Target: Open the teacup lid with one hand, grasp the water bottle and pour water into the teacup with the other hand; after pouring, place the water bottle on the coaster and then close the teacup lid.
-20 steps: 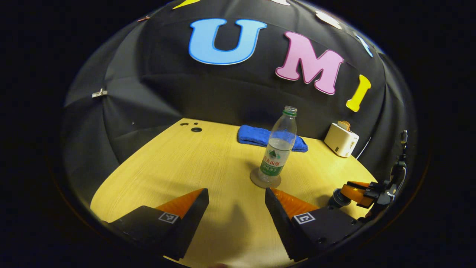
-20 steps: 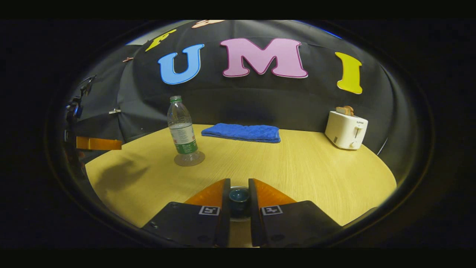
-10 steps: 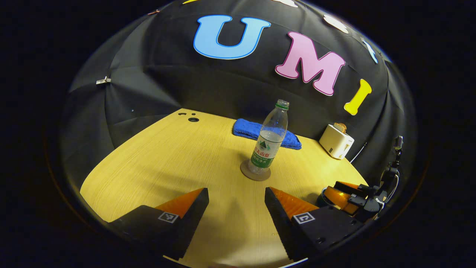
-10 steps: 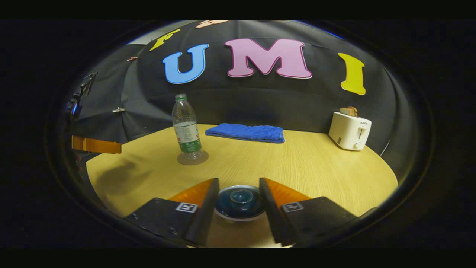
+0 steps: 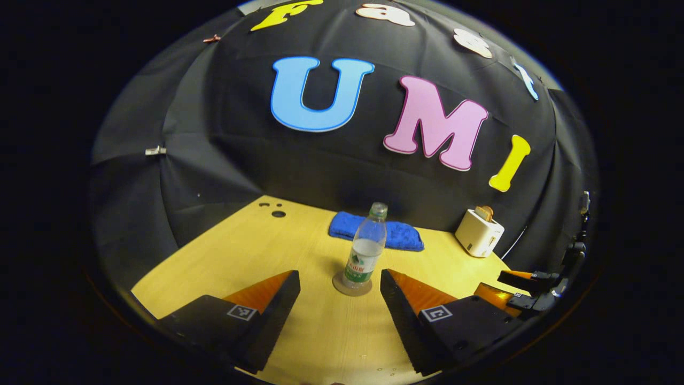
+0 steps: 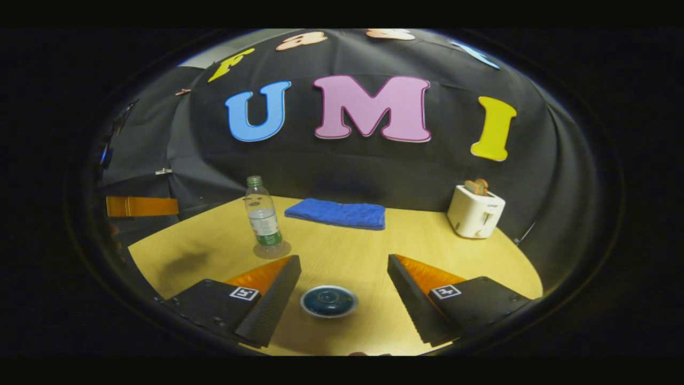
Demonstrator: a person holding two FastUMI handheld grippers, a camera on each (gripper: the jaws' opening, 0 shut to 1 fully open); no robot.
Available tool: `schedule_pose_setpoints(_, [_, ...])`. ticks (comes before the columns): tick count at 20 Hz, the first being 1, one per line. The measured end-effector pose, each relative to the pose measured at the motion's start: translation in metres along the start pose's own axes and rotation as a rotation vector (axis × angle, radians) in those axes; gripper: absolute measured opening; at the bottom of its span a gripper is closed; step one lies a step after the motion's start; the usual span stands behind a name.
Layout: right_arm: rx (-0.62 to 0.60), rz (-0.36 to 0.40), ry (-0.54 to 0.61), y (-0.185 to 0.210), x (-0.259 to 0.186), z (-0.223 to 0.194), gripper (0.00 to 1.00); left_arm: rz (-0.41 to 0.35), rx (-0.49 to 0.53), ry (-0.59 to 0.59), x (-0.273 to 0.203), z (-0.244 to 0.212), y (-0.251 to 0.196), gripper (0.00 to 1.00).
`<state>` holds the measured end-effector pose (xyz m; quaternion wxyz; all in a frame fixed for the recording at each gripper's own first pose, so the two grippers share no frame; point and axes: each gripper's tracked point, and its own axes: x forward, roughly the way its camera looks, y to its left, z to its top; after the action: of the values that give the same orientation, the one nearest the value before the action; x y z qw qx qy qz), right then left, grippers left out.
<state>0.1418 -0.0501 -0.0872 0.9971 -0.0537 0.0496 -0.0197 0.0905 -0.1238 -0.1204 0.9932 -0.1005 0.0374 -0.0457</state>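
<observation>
Pale yellow wood-grain table [image 6: 427, 251] carries everything: a clear plastic water bottle with a green label [image 5: 364, 251] stands upright on a round translucent coaster [image 5: 352, 285], well ahead of the left gripper [image 5: 340, 291], whose fingers are spread wide with nothing between them. Over at the right gripper [image 6: 344, 278], the fingers are parted just as wide and hold nothing; the dark blue round teacup lid [image 6: 328, 301] sits in place between and below them, touched by neither (its pale rim shows all round). A folded blue towel [image 6: 336, 214] lies at the back by the black cloth wall, and a white toaster with bread in it [image 6: 474, 210] stands off to the right.
</observation>
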Motion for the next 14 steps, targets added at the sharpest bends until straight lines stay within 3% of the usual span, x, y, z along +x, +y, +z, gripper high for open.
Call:
schedule_pose_setpoints(5, [0.028, -0.020, -0.058, -0.020, -0.046, 0.061, 0.99, 0.096, 0.093, -0.082, -0.052, 0.051, -0.021, 0.96])
schedule_pose_setpoints(9, [0.029, -0.005, -0.115, -0.030, -0.088, 0.089, 0.98, 0.177, 0.117, -0.157, -0.107, 0.065, -0.053, 0.95])
schedule_pose_setpoints(14, [0.044, 0.000, -0.120, -0.025, -0.143, 0.075, 0.98, 0.080, 0.043, -0.055, -0.146, 0.012, -0.100, 0.95])
